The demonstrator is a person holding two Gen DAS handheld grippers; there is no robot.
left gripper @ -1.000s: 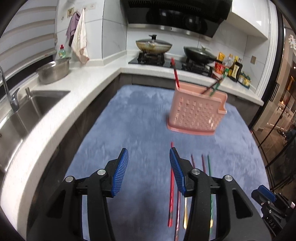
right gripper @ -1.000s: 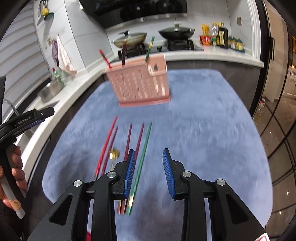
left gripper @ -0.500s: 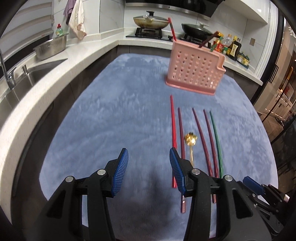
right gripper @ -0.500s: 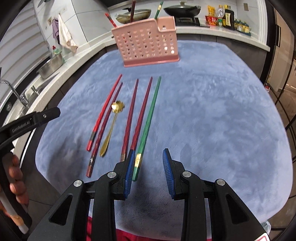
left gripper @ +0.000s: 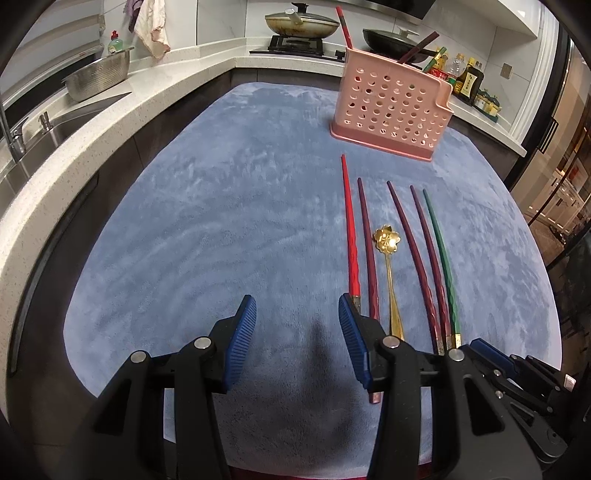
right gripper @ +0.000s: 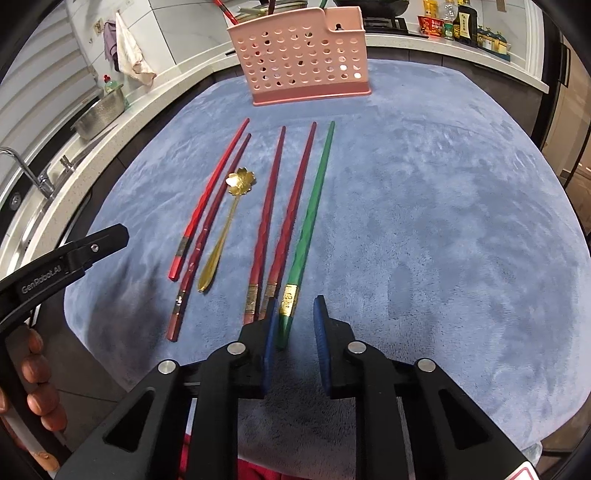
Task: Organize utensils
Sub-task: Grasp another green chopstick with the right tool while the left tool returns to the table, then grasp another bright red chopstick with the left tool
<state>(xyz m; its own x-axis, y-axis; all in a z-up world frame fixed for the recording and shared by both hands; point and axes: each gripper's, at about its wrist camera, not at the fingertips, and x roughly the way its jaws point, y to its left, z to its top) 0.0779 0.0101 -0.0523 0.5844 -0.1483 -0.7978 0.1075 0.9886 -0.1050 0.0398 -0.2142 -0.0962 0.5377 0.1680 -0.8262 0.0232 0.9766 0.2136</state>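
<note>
On the blue mat [left gripper: 221, 221] lie a red chopstick [left gripper: 351, 236], several dark red ones, a green chopstick [right gripper: 314, 199] and a gold flower-bowled spoon [right gripper: 240, 181], all in a row. Behind them stands the pink perforated holder [right gripper: 303, 62] with a few chopsticks in it. My right gripper [right gripper: 296, 306] is low over the mat, its jaws closing with the green chopstick's near end between them; a gap shows at the right pad. My left gripper [left gripper: 297, 321] is open over bare mat, just left of the red chopstick's end.
A white counter [left gripper: 110, 122] curves round the mat's left and far sides, with a sink [left gripper: 55, 122], a steel colander [left gripper: 99, 74], a stove with pans [left gripper: 303, 26] and bottles [left gripper: 469, 81]. A hand [right gripper: 37, 369] holds the left gripper's handle.
Both grippers have sunk toward the mat and tilted down, so the utensil row is now close. The right jaws have narrowed around the green chopstick's end. The left jaws kept their width.
</note>
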